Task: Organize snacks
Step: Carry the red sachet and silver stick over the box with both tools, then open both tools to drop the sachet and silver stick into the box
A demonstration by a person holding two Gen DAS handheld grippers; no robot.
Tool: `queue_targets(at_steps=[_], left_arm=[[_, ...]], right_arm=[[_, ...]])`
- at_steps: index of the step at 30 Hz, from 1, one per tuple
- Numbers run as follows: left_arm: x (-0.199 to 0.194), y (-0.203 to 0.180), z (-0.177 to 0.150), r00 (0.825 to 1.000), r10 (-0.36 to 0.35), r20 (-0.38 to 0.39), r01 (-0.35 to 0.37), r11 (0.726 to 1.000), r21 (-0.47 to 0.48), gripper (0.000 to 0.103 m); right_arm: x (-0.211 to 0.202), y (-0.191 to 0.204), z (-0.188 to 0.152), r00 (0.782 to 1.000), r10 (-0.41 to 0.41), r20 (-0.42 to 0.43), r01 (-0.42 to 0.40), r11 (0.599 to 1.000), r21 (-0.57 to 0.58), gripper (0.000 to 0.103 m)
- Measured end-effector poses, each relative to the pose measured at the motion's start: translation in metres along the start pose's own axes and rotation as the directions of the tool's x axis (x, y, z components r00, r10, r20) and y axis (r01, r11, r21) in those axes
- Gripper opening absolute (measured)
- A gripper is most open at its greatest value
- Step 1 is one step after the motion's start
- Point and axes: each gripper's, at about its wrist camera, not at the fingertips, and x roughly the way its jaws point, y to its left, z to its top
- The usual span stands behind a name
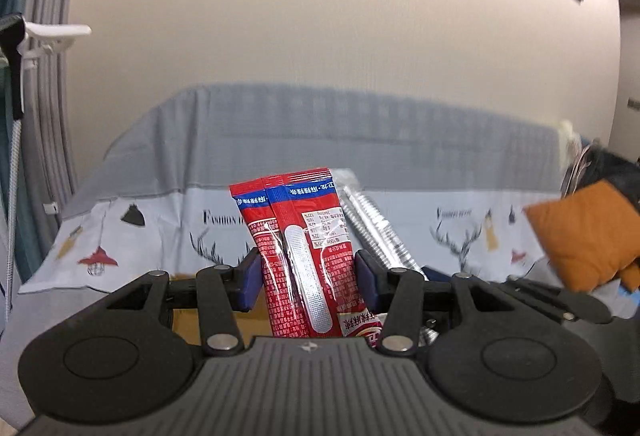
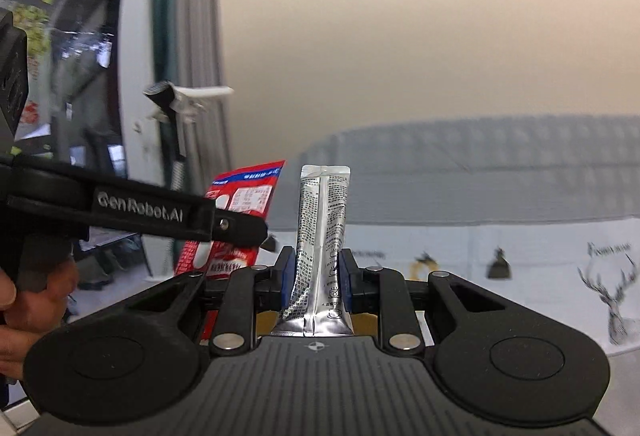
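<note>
My left gripper (image 1: 307, 276) is shut on red snack packets (image 1: 304, 236) with blue tops, held upright in the air. A silver snack packet (image 1: 374, 224) shows just to their right. My right gripper (image 2: 316, 278) is shut on that silver packet (image 2: 322, 228), also held upright. In the right wrist view the left gripper's black body (image 2: 140, 211) crosses at left, with the red packets (image 2: 240, 203) behind it and the person's hand at the bottom left.
A sofa under a grey and white cover with deer and lamp prints (image 1: 400, 163) fills the background. An orange cushion (image 1: 584, 236) lies at right. Grey curtains (image 2: 192, 35) and a white clip on a stand (image 2: 188, 97) are at left.
</note>
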Motion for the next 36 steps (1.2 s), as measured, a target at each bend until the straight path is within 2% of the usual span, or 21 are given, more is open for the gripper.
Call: queue_targets(at_steps=[3,7,13,15,20,23,26,28,29,30,32,34,35,36], left_arm=[[-0.008,0.014,-0.004,1.0,0.011,0.021,-0.011,1.0,0.007,0.054],[0.008,0.042,-0.017,0.997,-0.056,-0.057,0.051,0.994,-0.092,0.054],[0.055,0.07,-0.056,0.985,0.01,-0.172,-0.024,0.997,-0.079,0.054],[0.07,0.08,-0.071,0.977,0.034,-0.211,-0.051,0.996,-0.076,0.054],[0.11,0.111,-0.119,0.938,0.081,-0.337,-0.114,0.99,-0.081,0.054],[0.131,0.122,-0.142,0.911,0.098,-0.401,-0.146,0.985,-0.092,0.054],[0.142,0.127,-0.16,0.893,0.097,-0.44,-0.153,0.984,-0.094,0.052],[0.146,0.128,-0.166,0.885,0.092,-0.455,-0.15,0.984,-0.092,0.05],[0.146,0.129,-0.168,0.884,0.092,-0.459,-0.15,0.984,-0.093,0.042],[0.147,0.129,-0.169,0.881,0.09,-0.464,-0.149,0.985,-0.092,0.039],[0.146,0.13,-0.17,0.881,0.09,-0.465,-0.148,0.985,-0.091,0.039],[0.143,0.127,-0.169,0.882,0.097,-0.462,-0.154,0.984,-0.088,0.039],[0.142,0.127,-0.168,0.885,0.093,-0.456,-0.154,0.983,-0.098,0.045],[0.14,0.127,-0.166,0.886,0.091,-0.455,-0.159,0.981,-0.113,0.052]], right_arm=[[0.003,0.01,0.005,1.0,0.017,-0.004,-0.017,1.0,-0.006,0.024],[0.022,0.018,0.004,0.998,0.026,-0.053,-0.028,0.999,-0.033,0.024],[0.06,0.032,-0.021,0.984,0.025,-0.175,-0.032,0.999,-0.037,0.024],[0.076,0.031,-0.038,0.972,0.03,-0.235,-0.035,0.999,-0.021,0.024],[0.114,0.038,-0.086,0.924,0.034,-0.381,-0.044,0.999,-0.016,0.024],[0.13,0.04,-0.113,0.893,0.028,-0.449,-0.041,0.999,-0.02,0.024],[0.143,0.042,-0.134,0.867,0.025,-0.497,-0.036,0.999,-0.013,0.024],[0.145,0.044,-0.145,0.855,0.025,-0.519,-0.04,0.999,-0.018,0.024],[0.146,0.045,-0.148,0.849,0.029,-0.527,-0.044,0.999,-0.016,0.024],[0.147,0.045,-0.15,0.846,0.031,-0.532,-0.045,0.999,-0.013,0.024],[0.146,0.045,-0.152,0.847,0.035,-0.531,-0.043,0.999,-0.002,0.025],[0.144,0.045,-0.151,0.851,0.038,-0.524,-0.04,0.999,0.007,0.032],[0.143,0.044,-0.15,0.856,0.036,-0.516,-0.035,0.999,0.012,0.04],[0.143,0.042,-0.148,0.862,0.032,-0.506,-0.027,0.999,0.019,0.066]])
